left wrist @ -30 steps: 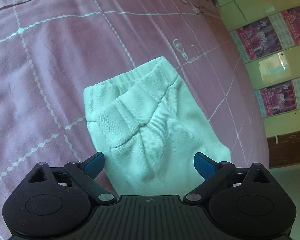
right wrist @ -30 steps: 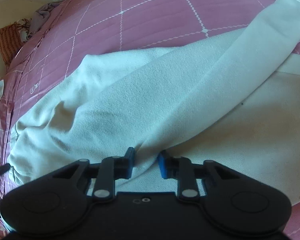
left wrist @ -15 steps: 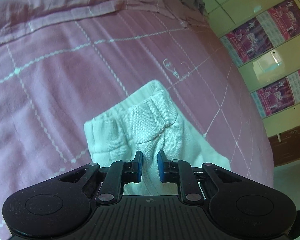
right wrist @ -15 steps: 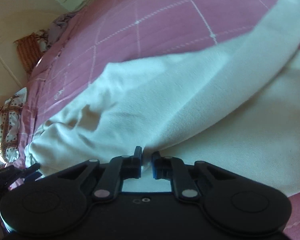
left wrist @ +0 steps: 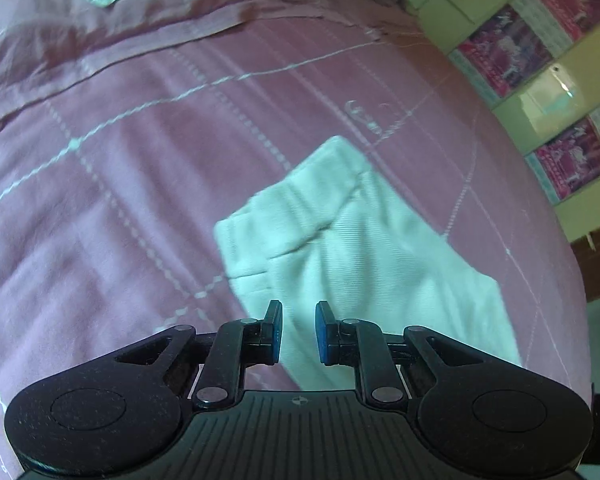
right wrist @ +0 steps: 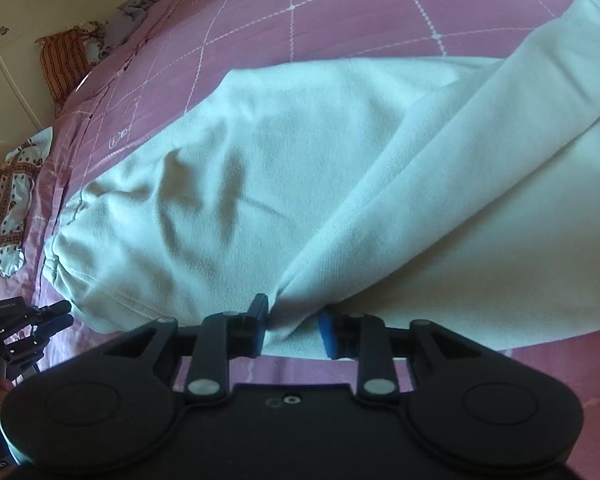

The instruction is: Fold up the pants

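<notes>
White pants [right wrist: 300,184] lie on a pink bed cover, one leg folded over the other. In the left wrist view the waistband end [left wrist: 340,232] lies flat ahead. My left gripper [left wrist: 298,332] hovers over the waist end with its jaws a small gap apart and no cloth between them. My right gripper [right wrist: 294,330] has its jaws slightly apart around a ridge of the folded leg fabric at the pants' near edge. The left gripper [right wrist: 40,320] shows in the right wrist view, by the waistband.
The pink quilted bed cover [left wrist: 140,160] spreads all around. Pillows [right wrist: 12,200] lie at the bed head. A cupboard with pink posters [left wrist: 540,80] stands beyond the bed's right edge.
My left gripper closed on the waistband, lifted it, and has now let go; the cloth lies flat again. My right gripper's jaws have parted slightly from their tight pinch.
</notes>
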A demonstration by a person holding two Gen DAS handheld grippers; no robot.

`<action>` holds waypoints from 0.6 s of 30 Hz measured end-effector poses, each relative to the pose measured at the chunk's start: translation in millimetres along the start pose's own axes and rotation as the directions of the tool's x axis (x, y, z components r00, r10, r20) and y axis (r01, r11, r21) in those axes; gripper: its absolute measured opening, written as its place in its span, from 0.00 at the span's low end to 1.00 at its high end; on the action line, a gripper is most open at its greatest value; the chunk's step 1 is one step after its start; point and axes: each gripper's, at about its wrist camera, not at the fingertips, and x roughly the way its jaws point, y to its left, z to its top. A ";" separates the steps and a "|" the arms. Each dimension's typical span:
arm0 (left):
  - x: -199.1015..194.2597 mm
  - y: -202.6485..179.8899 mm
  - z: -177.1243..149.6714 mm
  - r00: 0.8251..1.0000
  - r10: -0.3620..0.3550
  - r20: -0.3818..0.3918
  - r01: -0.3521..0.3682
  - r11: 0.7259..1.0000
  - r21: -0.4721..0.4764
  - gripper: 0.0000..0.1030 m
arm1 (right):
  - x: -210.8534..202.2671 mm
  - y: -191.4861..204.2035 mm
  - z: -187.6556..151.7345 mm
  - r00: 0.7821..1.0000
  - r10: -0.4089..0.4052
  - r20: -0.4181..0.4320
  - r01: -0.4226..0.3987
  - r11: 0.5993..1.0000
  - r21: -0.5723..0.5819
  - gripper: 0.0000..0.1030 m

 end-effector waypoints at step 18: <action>52.1 -118.0 -110.9 0.980 0.105 -0.168 -0.045 0.945 0.325 0.16 | -21.2 -58.5 76.5 0.974 -0.198 0.112 0.187 0.977 0.108 0.42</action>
